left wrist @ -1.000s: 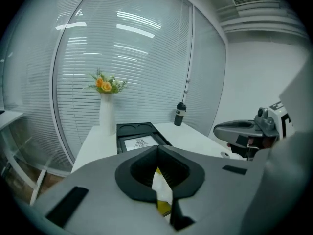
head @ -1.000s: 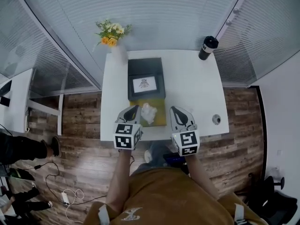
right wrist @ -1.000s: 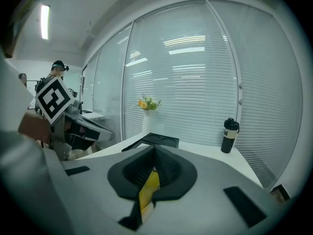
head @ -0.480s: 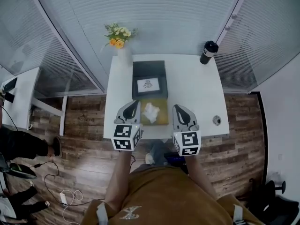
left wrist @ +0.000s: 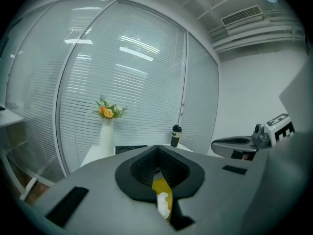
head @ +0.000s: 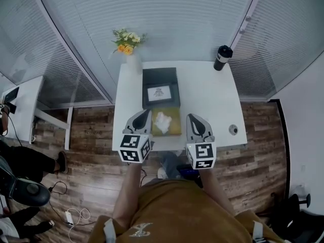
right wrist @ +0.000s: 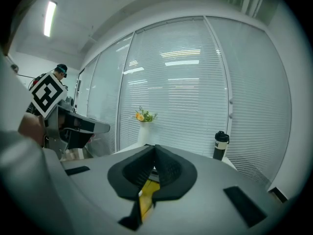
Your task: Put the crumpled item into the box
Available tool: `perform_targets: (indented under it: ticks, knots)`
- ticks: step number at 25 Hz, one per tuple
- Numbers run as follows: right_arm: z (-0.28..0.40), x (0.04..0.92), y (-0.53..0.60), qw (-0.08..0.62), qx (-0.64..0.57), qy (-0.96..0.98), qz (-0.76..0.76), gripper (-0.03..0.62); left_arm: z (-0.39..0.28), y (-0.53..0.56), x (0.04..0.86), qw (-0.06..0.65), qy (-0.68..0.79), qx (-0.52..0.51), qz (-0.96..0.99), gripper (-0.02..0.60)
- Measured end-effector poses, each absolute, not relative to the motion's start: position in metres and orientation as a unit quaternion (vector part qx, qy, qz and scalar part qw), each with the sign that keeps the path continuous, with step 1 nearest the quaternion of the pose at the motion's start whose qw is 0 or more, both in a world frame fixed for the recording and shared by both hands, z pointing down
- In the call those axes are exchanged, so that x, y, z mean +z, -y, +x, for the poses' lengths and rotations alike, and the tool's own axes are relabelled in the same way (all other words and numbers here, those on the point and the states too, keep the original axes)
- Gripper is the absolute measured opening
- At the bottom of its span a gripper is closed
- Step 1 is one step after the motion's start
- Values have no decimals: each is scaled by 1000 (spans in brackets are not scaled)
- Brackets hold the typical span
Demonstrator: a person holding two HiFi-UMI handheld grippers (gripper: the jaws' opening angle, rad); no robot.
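Note:
A white crumpled paper point(head: 162, 121) lies on a yellow square pad point(head: 172, 128) near the table's front edge. Just behind it sits a black box point(head: 160, 88) with a white printed card inside. My left gripper point(head: 145, 114) hovers left of the paper, my right gripper point(head: 194, 118) right of it, both apart from it. In the left gripper view the jaws point(left wrist: 157, 149) meet at their tips, with the paper point(left wrist: 163, 202) and pad showing below them. In the right gripper view the jaws point(right wrist: 155, 148) also meet, with nothing between them.
The white table point(head: 207, 100) carries a white vase of orange flowers point(head: 130, 48) at its back left corner and a black tumbler point(head: 221, 57) at its back right. A round cable hole point(head: 233, 129) is near the front right. Wooden floor surrounds the table; glass walls with blinds stand behind.
The head view has shifted a little, so the table sits slightly lower and to the right. Both grippers stay beside the paper, jaws still shut.

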State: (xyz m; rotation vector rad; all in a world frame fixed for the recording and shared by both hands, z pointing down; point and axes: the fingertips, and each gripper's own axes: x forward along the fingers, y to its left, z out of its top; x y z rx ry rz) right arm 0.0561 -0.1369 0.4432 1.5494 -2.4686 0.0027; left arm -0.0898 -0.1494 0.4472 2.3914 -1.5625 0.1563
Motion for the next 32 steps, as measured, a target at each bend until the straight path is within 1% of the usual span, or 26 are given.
perform_targets:
  ticks: [3,15,22,32]
  knots:
    - [53,443,134,113,-1,844,525,12,-86,147,447,146,532,47,833,25]
    - [51,447,136,115,3,845,523,12,-78,151,450,133,518,58,843,25]
    - [51,450,141,118,7,844,523,12,-80,156,457,165,507,44,845,25]
    - [46,452,148,119,7,844,522,12,-88,163,463,174,511,41,841,25]
